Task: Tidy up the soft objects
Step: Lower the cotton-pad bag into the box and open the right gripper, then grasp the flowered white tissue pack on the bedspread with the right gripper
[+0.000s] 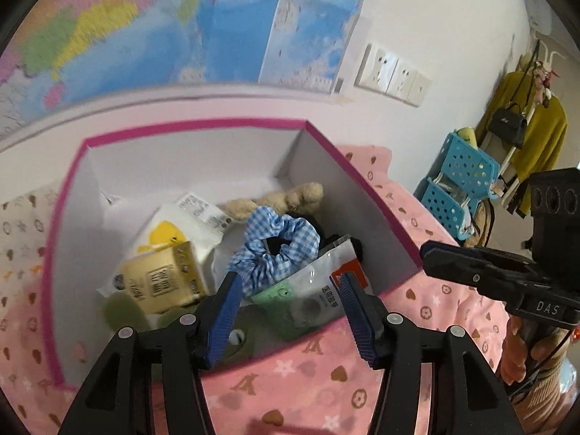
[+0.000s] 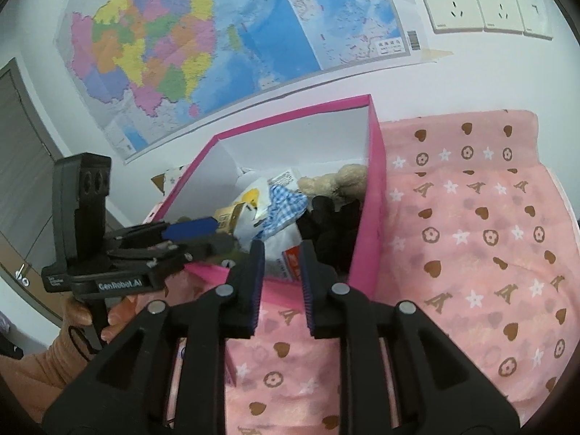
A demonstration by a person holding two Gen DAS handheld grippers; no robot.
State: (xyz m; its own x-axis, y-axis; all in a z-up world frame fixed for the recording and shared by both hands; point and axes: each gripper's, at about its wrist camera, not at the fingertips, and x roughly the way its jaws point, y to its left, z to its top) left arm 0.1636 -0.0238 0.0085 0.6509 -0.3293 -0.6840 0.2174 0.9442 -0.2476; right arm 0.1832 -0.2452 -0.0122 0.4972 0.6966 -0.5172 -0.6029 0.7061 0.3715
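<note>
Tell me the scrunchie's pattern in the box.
Blue-and-white gingham check scrunchie, clearest in the left wrist view.

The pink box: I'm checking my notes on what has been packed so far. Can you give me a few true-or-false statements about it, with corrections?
1. A blue checked scrunchie lies inside the pink box. True.
2. The box has a closed lid. False: it is open on top.
3. A beige plush toy sits toward the box's far wall. True.
4. The left gripper clamps the scrunchie. False: its jaws stand apart, gripping nothing.
5. The box rests on a bare wooden table. False: it sits on a pink patterned cloth.
</note>
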